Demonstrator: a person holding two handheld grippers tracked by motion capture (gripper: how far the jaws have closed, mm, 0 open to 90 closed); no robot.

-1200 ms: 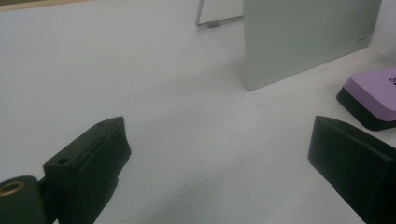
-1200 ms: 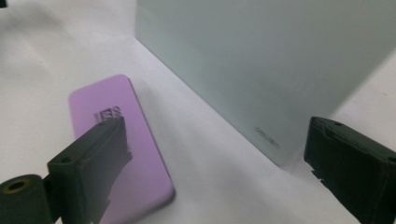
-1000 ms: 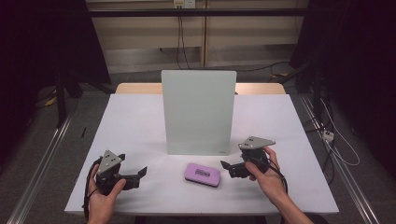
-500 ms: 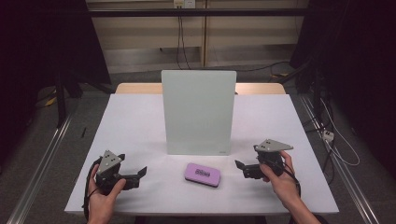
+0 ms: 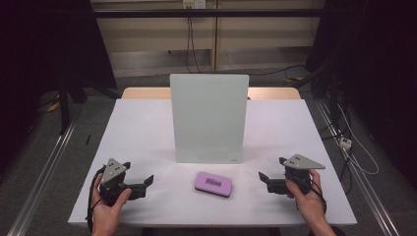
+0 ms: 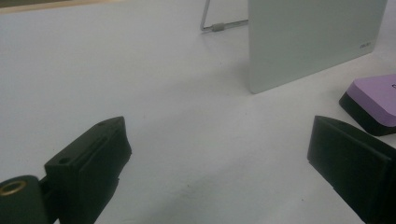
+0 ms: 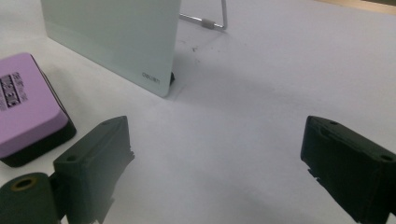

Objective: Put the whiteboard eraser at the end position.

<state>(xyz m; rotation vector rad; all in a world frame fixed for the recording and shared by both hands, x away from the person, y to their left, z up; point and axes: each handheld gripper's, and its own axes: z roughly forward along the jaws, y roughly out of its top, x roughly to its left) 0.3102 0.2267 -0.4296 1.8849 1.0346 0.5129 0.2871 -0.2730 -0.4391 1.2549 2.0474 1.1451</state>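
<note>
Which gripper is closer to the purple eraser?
The right gripper is a little closer. It sits just to the right of the purple eraser, jaws open and pointing at it. The left gripper is farther off to the eraser's left, open too.

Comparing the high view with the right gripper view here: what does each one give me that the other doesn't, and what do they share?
The high view alone gives both hands: the left gripper and right gripper on either side of the purple eraser, plus the floor beyond the table.

The right gripper view alone gives the wire stand propping up the board from behind, and the small logo at the board's bottom corner.

Both show the eraser lying flat, untouched, the upright board, and the right gripper's jaws open and holding nothing.
</note>
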